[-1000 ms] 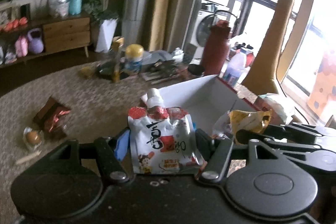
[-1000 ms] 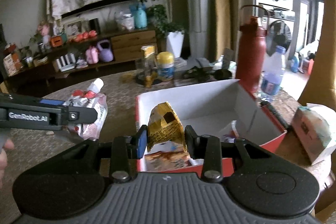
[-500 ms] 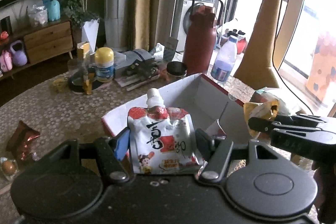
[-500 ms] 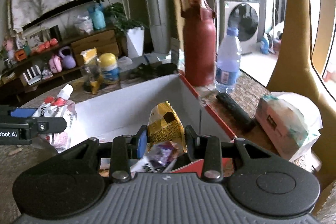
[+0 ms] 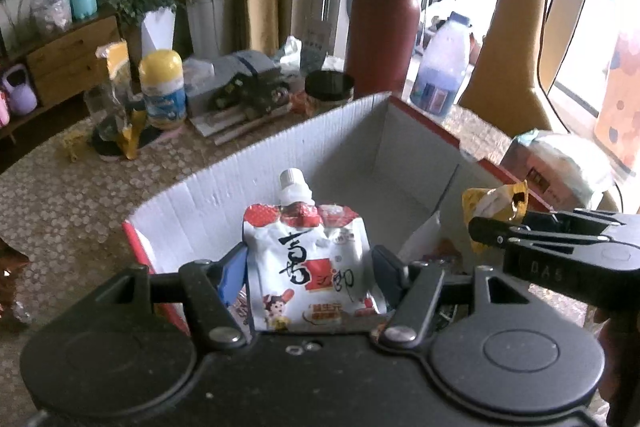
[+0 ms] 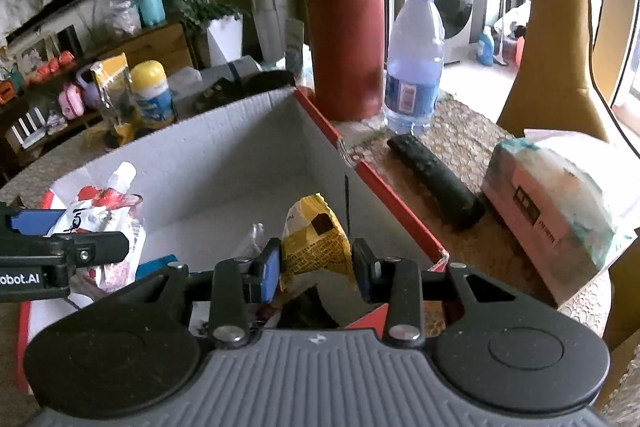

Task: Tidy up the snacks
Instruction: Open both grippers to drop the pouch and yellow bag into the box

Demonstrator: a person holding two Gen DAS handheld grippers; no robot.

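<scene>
My left gripper (image 5: 308, 267) is shut on a white spouted drink pouch (image 5: 306, 259) with red top corners, held upright over the near left part of the open cardboard box (image 5: 340, 147). My right gripper (image 6: 316, 263) is shut on a crumpled yellow snack packet (image 6: 314, 247) and hangs over the box's (image 6: 224, 163) right side. Each gripper shows in the other's view: the right one (image 5: 496, 227) with the yellow packet (image 5: 496, 199), the left one (image 6: 100, 243) with the pouch (image 6: 104, 211). Several snack wrappers lie on the box floor under the grippers.
Behind the box stand a tall dark red flask (image 6: 344, 27), a water bottle (image 6: 414, 67) and a yellow-capped jar (image 5: 162, 87). A black cylinder (image 6: 436, 183) and a wrapped tissue pack (image 6: 560, 199) lie right of the box. A tall yellow giraffe figure (image 6: 556, 27) stands behind.
Both grippers have come forward and down over the box, each still gripping its snack. The box now fills the middle of both views.
</scene>
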